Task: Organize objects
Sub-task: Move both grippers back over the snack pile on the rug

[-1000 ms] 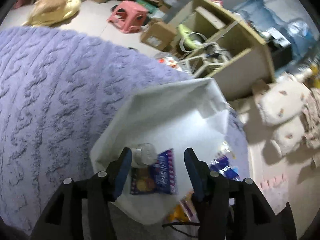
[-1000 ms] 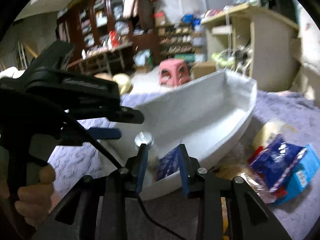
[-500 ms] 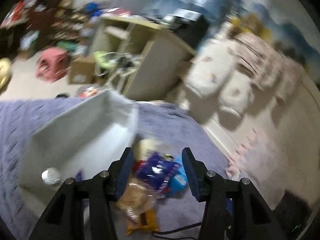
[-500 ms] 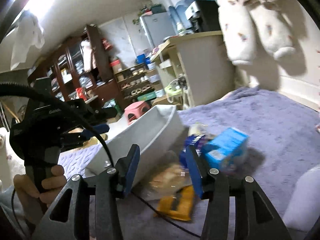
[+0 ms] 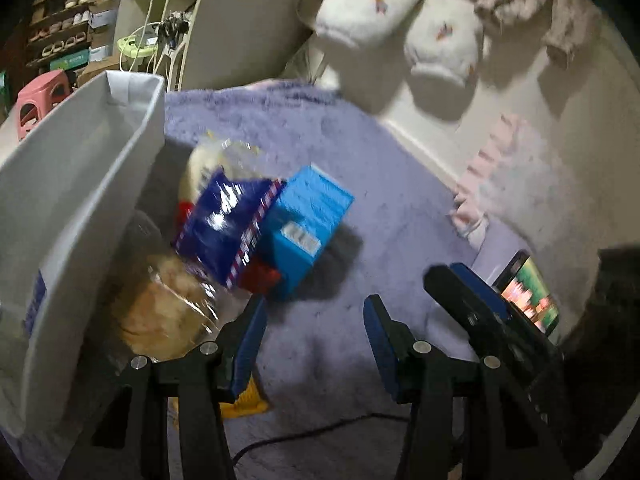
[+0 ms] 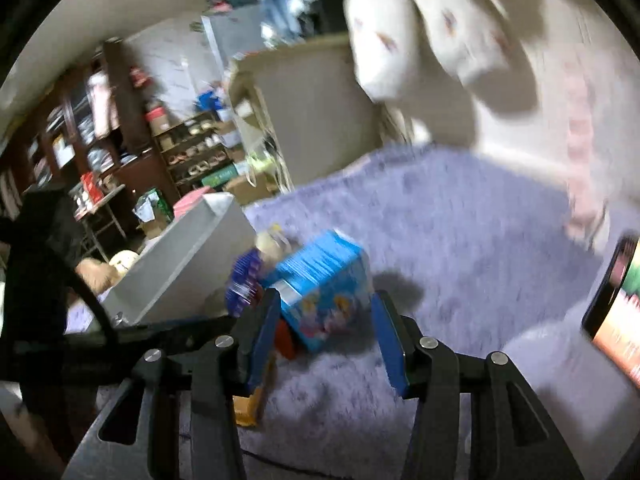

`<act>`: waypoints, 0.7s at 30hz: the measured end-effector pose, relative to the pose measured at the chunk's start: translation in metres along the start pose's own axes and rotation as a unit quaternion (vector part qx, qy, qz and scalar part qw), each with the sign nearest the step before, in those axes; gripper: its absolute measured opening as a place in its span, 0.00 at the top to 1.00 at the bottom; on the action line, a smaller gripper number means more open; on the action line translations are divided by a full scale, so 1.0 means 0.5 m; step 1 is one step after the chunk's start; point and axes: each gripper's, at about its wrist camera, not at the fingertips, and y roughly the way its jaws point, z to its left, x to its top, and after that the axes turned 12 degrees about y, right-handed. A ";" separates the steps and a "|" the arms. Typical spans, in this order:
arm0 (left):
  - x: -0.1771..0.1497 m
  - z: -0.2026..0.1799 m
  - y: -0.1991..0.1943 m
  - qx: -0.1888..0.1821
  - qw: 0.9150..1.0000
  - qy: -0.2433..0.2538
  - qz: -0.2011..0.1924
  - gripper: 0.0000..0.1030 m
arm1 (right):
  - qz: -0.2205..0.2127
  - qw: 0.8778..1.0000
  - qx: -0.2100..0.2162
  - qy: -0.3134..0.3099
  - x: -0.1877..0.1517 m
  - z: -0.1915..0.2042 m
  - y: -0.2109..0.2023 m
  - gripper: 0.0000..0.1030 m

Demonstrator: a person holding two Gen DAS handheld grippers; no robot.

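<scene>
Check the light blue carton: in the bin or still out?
Out. The blue carton lies on the purple rug beside the white bin.

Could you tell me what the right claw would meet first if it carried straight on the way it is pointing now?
Most likely the light blue cardboard box: it lies on the purple rug just ahead of the open right claw, roughly centred between its fingers, though blur leaves depth uncertain.

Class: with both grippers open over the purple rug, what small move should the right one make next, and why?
Probably ease the right gripper forward around the blue box. Its jaws are open and empty, the box sits just ahead between them, outside the white bin.
</scene>
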 end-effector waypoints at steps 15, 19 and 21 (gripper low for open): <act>-0.022 0.001 0.056 -0.018 0.999 -0.028 0.035 0.54 | 0.064 0.996 0.000 0.064 -0.019 -0.059 0.078 0.57; -0.018 0.001 0.058 -0.021 0.999 -0.033 0.031 0.54 | 0.057 0.996 0.020 0.068 -0.019 -0.056 0.079 0.57; -0.016 0.005 0.058 -0.020 0.999 -0.038 0.028 0.54 | 0.056 0.996 0.026 0.070 -0.017 -0.053 0.082 0.57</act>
